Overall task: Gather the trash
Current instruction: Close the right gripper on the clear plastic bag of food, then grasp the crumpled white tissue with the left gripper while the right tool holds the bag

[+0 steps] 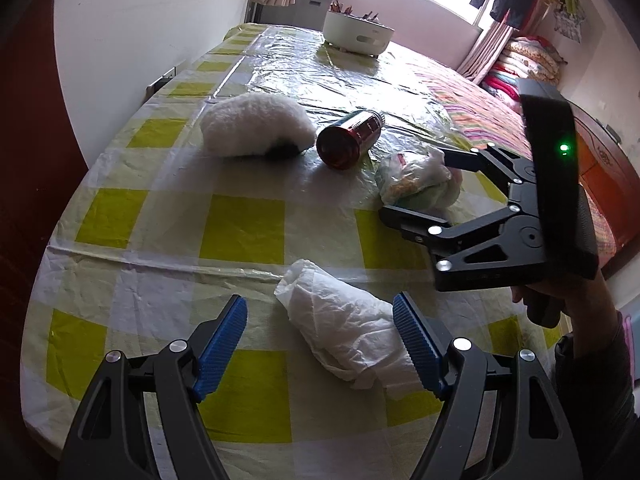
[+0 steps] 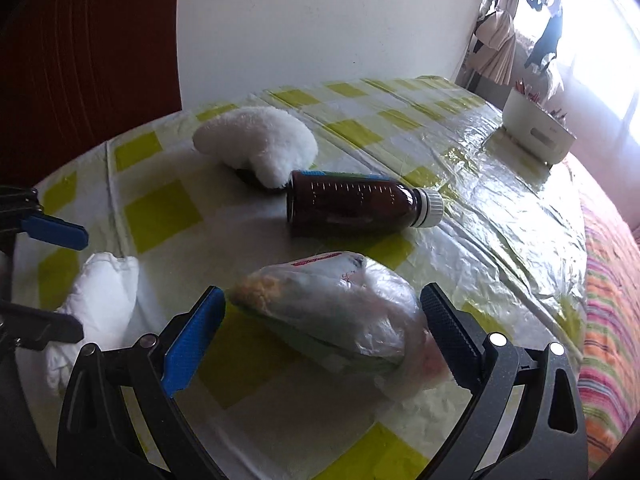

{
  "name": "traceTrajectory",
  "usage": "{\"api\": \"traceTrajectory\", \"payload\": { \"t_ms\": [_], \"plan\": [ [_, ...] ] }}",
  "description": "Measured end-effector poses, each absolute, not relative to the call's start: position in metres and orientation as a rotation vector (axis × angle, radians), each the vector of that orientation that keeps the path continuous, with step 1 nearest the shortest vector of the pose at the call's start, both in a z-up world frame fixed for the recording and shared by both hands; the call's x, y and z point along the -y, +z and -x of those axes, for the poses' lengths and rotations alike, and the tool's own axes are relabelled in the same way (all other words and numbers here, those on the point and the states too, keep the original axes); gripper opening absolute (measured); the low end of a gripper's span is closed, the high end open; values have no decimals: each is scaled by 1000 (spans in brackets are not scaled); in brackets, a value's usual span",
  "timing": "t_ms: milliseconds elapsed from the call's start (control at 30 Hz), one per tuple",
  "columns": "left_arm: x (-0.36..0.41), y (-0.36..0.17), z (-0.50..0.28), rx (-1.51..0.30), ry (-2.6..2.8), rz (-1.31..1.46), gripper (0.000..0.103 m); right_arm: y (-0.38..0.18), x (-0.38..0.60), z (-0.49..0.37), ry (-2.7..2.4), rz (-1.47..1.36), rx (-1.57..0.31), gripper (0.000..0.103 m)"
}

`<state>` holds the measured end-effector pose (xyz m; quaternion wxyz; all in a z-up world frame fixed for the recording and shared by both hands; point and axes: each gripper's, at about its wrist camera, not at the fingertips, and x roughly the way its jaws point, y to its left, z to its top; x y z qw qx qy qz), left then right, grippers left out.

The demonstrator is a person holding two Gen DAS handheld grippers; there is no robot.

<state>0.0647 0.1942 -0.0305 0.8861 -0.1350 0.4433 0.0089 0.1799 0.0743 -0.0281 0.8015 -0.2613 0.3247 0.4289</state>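
The desk is covered with a yellow-and-white checked plastic cloth. 4 loose items are seen on it. A crumpled white plastic bag lies at the near edge, between the fingers of the left gripper; these fingers are spread wide, and its right blue pad is just at the bag's side without a visible squeeze. A clear bag of scraps lies further right, between the fingers of the right gripper, which are likewise held apart and not pressed on it. A brown bottle with a white cap is lying on its side beyond that bag, its base just beside a white fluffy object. A white tub holding pencil-like sticks stands at the far end of the desk. A striped bedspread is noted to the right.
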Motion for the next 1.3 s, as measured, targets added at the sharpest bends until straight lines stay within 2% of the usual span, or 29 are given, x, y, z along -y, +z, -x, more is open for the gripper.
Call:
{"api": "traceTrajectory", "payload": {
  "t_ms": [200, 367, 600, 700, 1167, 1233, 1267, 1300],
  "plan": [
    [-189, -33, -67, -933, 10, 272, 73, -37, -81, -174, 884, 561, -686, 76],
    [-185, -35, -69, -944, 5, 281, 73, -31, -71, -174, 870, 466, -703, 69],
    [-182, -38, -77, -956, 11, 300, 73, -5, -11, -186, 935, 5, -785, 69],
    [-181, -40, -81, -968, 20, 313, 73, 3, 10, -184, 941, -110, -786, 69],
    [-176, -43, -91, -951, 104, 263, 73, 5, 58, -170, 940, -297, -777, 69],
    [-177, -44, -92, -947, 118, 253, 71, 6, 63, -170, 943, -310, -775, 69],
    [-177, -44, -92, -946, 126, 245, 65, 6, 64, -171, 941, -317, -771, 69],
    [-177, -43, -92, -943, 145, 228, 54, 6, 66, -171, 937, -322, -767, 69]
  ]
}}
